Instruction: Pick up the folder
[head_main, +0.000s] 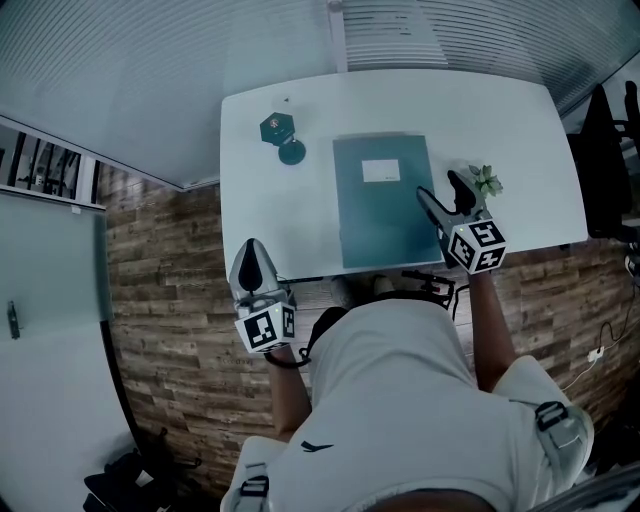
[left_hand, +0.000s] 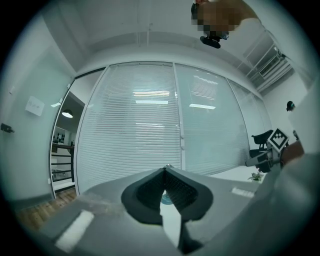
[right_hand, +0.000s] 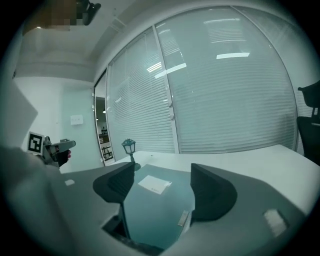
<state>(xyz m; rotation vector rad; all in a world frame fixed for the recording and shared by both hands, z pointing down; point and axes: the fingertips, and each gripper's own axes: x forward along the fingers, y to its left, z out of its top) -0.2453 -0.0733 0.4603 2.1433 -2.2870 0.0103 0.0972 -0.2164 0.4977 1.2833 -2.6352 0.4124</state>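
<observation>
A white desk (head_main: 270, 200) with rounded corners stands on a floor (head_main: 170, 300) of wood-patterned planks, its far edge against a wall of glass panels covered by pale horizontal blinds (head_main: 150, 70). A black chair (head_main: 605, 170) shows partly at the right edge of the head view, beyond the desk's end. The desk carries three things. One teal folder (head_main: 385, 205) lies flat near the middle, its near edge close to the desk's front edge, with one white label (head_main: 380, 171) on the far half of its cover. One small teal lamp (head_main: 282, 135), shaped like a street lantern, stands to the left of the folder and apart from it. One small green plant (head_main: 487, 180) stands just right of the folder. There are two grippers, one in each of the person's hands. The left hand-held gripper (head_main: 252, 245) is at the desk's near left edge, well apart from the folder, and its jaws are pressed together with nothing between them. The right hand-held gripper (head_main: 438, 186) is over the folder's right edge, beside the plant. Its jaws stand well apart, and its own view shows the folder's cover lying below and between them. The pads do not press on it, and whether the jaws touch the cover cannot be told.
</observation>
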